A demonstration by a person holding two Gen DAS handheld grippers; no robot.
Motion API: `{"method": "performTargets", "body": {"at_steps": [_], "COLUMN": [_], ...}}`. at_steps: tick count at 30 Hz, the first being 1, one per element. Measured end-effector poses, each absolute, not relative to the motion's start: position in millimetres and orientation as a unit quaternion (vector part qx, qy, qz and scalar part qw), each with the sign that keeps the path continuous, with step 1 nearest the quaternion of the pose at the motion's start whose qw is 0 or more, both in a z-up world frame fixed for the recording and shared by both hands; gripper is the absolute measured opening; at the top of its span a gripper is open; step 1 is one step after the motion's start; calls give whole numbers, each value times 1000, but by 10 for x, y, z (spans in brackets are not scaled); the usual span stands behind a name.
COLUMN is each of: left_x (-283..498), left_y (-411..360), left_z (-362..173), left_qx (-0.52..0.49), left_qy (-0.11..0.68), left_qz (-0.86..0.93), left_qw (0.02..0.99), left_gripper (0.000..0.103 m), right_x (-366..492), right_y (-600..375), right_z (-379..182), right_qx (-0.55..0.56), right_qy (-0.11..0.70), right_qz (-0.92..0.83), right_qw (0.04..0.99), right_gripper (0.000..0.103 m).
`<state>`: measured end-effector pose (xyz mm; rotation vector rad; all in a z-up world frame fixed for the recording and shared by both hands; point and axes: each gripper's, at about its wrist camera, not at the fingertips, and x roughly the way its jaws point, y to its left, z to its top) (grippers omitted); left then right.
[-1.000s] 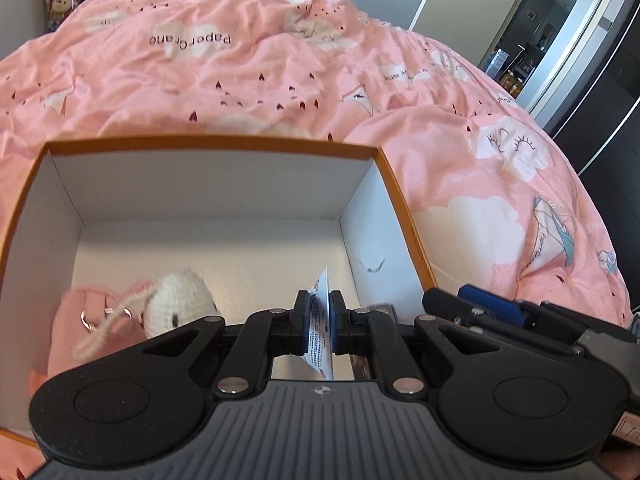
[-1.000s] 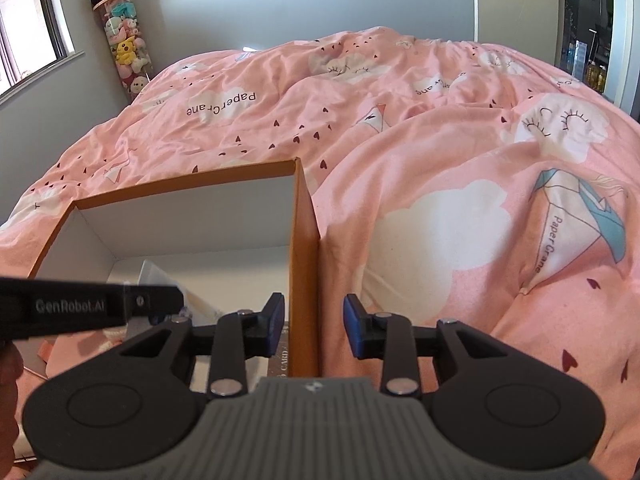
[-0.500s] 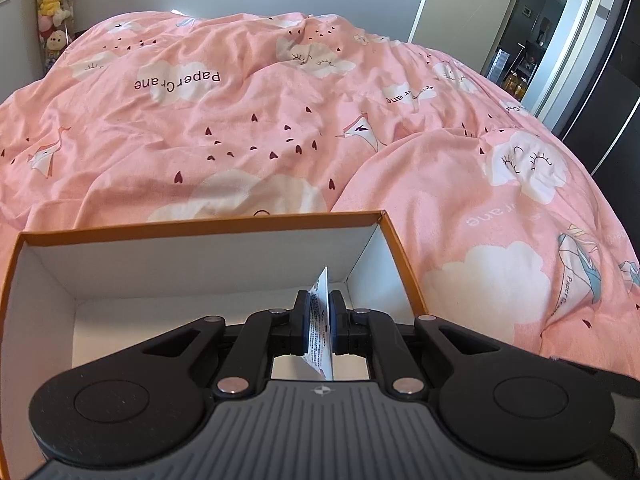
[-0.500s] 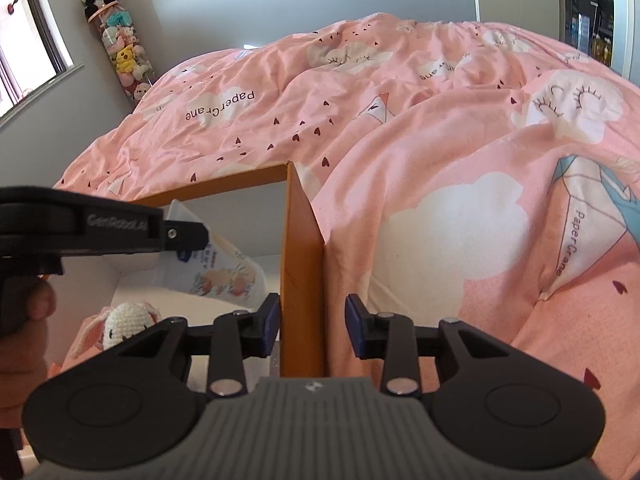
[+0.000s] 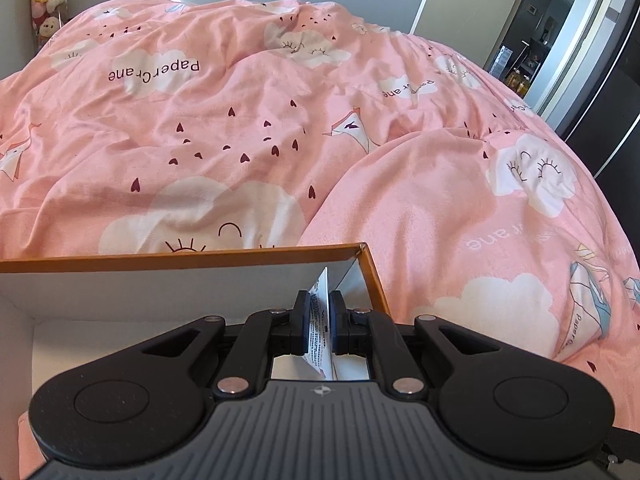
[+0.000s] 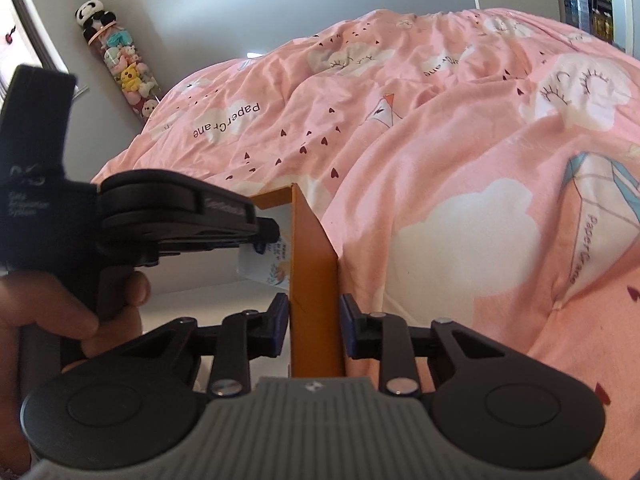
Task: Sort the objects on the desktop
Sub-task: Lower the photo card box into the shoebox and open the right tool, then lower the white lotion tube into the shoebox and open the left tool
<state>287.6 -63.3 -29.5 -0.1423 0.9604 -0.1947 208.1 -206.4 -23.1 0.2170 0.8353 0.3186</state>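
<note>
My left gripper (image 5: 319,304) is shut on a thin white printed packet (image 5: 321,328) and holds it above the inside of an orange box with white walls (image 5: 180,259). In the right wrist view the left gripper (image 6: 268,236) and the packet (image 6: 269,266) hang inside the box by its right wall. My right gripper (image 6: 313,312) is open, its fingers straddling the orange right wall of the box (image 6: 314,268); I cannot tell if the pads touch it. The box floor is mostly hidden.
The box sits on a bed with a pink patterned duvet (image 5: 280,120). A hanging stack of plush toys (image 6: 120,68) is by the far wall. A door (image 5: 460,8) and a dark doorway stand at the far right.
My left gripper has risen and tilted up with the packet; the plush toy and pink item on the box floor have dropped out of view. The right gripper stays astride the wall.
</note>
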Motion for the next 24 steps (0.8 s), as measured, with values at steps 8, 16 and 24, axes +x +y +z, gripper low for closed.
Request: {"method": "performTargets", "body": {"at_steps": [8, 16, 24], "left_x": [2997, 2979, 2793], "left_y": [-589, -592, -460], "left_z": [-336, -286, -115], "left_qx": [-90, -97, -80], "left_qy": [477, 471, 439], "left_qz": [-113, -128, -125], "left_qw": [867, 867, 886], "left_gripper": [12, 26, 54], "right_x": [2149, 2127, 2064], "right_y": [-1925, -1931, -1910], "right_z": [-226, -224, -194], "right_qx": [64, 58, 56], "right_qy": [398, 394, 386], "right_qz": [158, 155, 161], "right_qw": [901, 904, 907], "right_gripper": [28, 29, 33]}}
